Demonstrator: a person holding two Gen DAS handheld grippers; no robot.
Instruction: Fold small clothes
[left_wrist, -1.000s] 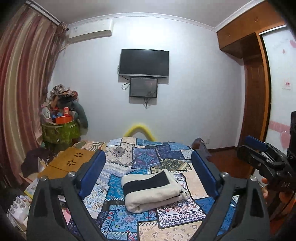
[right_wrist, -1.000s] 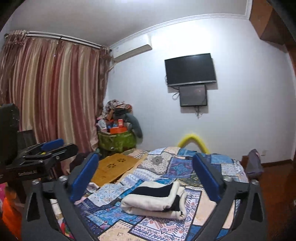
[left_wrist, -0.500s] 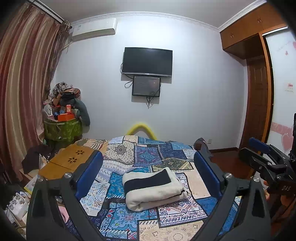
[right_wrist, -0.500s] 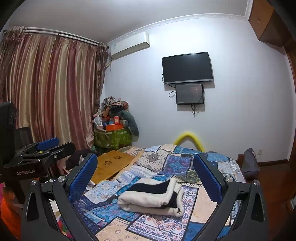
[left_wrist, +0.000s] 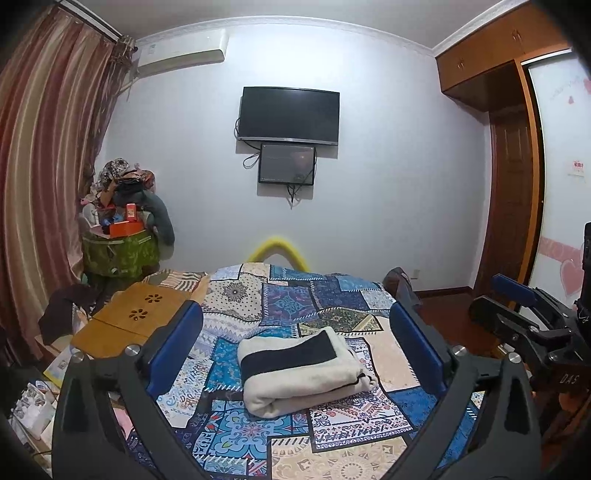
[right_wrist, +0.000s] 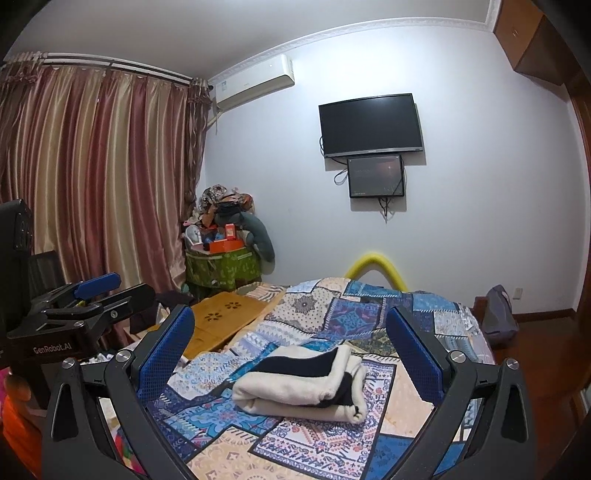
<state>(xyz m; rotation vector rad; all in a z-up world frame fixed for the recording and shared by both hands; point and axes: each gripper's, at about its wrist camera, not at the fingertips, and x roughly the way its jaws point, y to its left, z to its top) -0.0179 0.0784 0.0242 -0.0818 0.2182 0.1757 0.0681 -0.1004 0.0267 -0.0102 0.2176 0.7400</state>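
My left hand-held gripper (left_wrist: 295, 345) is spread wide, its blue ribbed pads holding nothing. Ahead, framed between its fingers and untouched, the folded garment (left_wrist: 304, 371) lies on the patchwork bedspread (left_wrist: 291, 299): a soft, fleecy cream bundle with a black band, rounded at the fold. My right hand-held gripper (right_wrist: 295, 345) also gapes wide, well short of it.

Even, dim indoor light, sharp focus, strong fisheye bending and dark vignetting at the edges.
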